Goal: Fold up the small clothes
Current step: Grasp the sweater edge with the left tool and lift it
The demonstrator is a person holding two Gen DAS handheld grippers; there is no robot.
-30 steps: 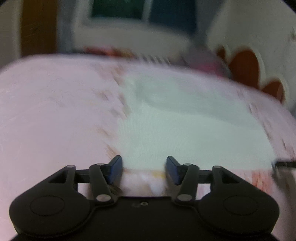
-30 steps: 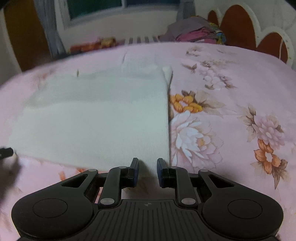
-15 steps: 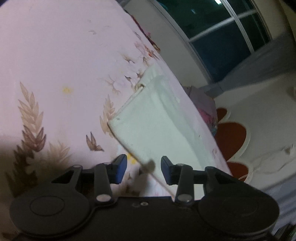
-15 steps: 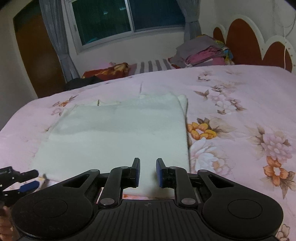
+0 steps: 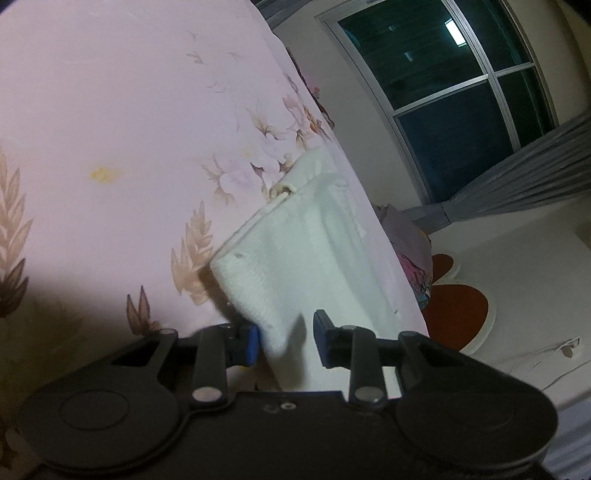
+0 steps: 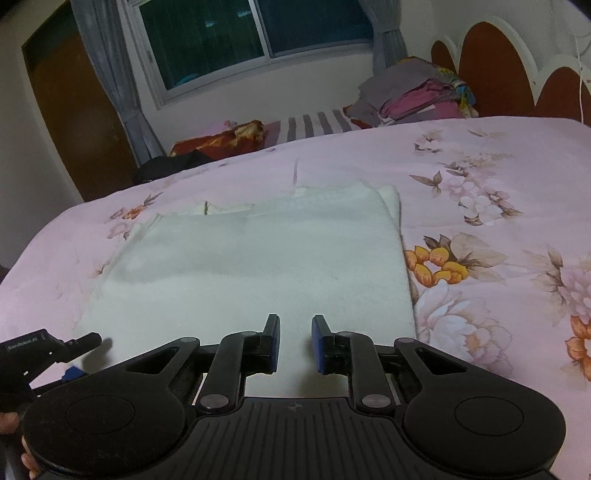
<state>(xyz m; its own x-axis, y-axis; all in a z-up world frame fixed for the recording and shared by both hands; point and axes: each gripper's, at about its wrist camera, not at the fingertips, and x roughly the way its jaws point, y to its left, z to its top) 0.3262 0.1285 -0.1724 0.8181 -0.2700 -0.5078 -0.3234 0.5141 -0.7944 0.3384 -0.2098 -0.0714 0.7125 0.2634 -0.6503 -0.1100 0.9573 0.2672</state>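
A white knitted garment (image 6: 258,266) lies flat on the pink floral bedspread (image 6: 498,177) of a bed, folded into a rough rectangle whose right edge runs straight toward the bed's near edge. A second layer of the same cloth shows at its far right corner, and a pale band crosses its far end.

The right gripper (image 6: 294,341) sits at the near edge of the garment, toward its right corner, with its 2 blue-padded fingers (image 6: 273,343) parted and cloth visible in the gap between them; it is released and clamps nothing.

The left gripper (image 5: 284,341) is rolled over sideways, so the bed appears tilted in its view. Its fingers (image 5: 252,341) are spread, and the near left corner of the garment hangs in the gap between them, close to the left pad, with clear space before the right pad. It has not clenched on the cloth. In the right wrist view, this gripper's black body (image 6: 44,350) enters from the left edge, its tip right at the garment's near left corner.

Beyond the bed's far edge are a dark window (image 6: 255,33) with grey curtains (image 6: 110,81), a stack of folded clothes (image 6: 413,96) by the red scalloped headboard (image 6: 495,70), and a brown door (image 6: 70,118) at the left.
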